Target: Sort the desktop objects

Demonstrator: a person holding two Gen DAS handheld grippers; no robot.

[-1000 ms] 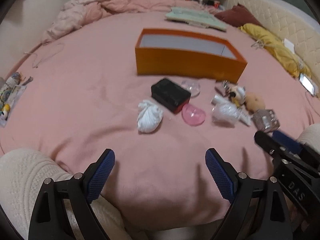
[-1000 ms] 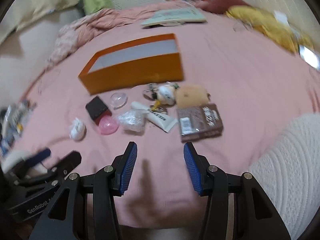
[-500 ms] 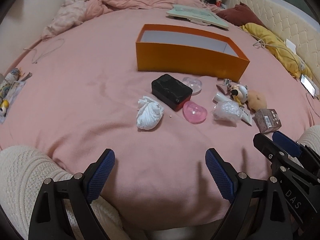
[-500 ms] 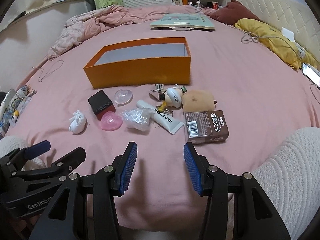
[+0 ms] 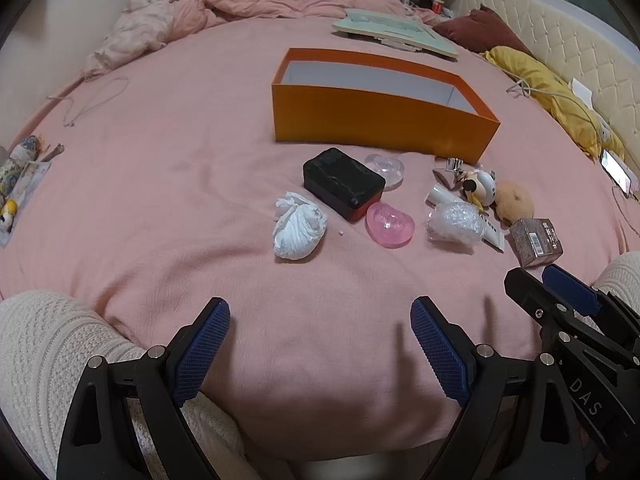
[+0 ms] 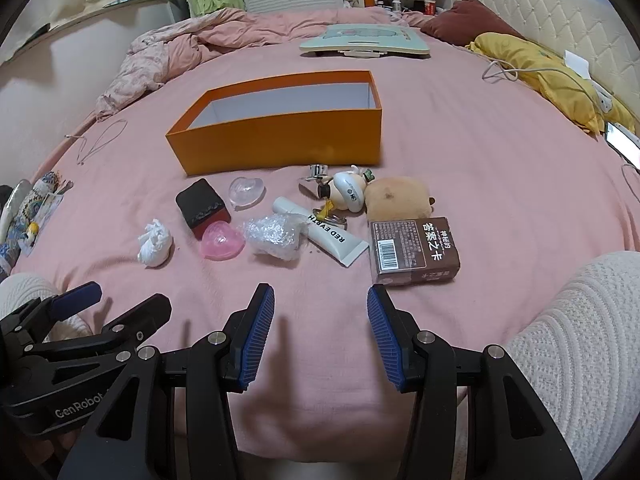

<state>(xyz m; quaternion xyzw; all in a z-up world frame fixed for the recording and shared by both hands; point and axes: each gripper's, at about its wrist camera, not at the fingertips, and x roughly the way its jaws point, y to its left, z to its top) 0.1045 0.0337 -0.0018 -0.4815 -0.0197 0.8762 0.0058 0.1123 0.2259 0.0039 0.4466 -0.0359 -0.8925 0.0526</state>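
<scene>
An empty orange box (image 5: 380,120) (image 6: 280,136) stands on the pink bedspread. In front of it lie a black case (image 5: 342,182) (image 6: 202,206), a white crumpled cloth (image 5: 298,226) (image 6: 154,244), a pink heart-shaped dish (image 5: 389,224) (image 6: 222,240), a clear dish (image 6: 246,190), a bubble-wrap wad (image 6: 274,236), a white tube (image 6: 324,236), a keychain figure (image 6: 348,190), a tan plush (image 6: 398,198) and a brown card box (image 6: 414,250). My left gripper (image 5: 320,344) is open above the near bedspread, short of the cloth. My right gripper (image 6: 320,328) is open and empty, just short of the brown box.
A rumpled pink duvet (image 6: 192,44) lies at the back left, a pale green board (image 6: 364,40) behind the box. Yellow and maroon pillows (image 6: 516,56), cables and a lit phone (image 6: 620,138) line the right. Small items (image 5: 18,184) sit at the left edge. Knees in white knit (image 6: 580,340) flank the grippers.
Both views swung and blurred a second ago and have since steadied on the same scene. No object on the bed moved and neither gripper changed its opening.
</scene>
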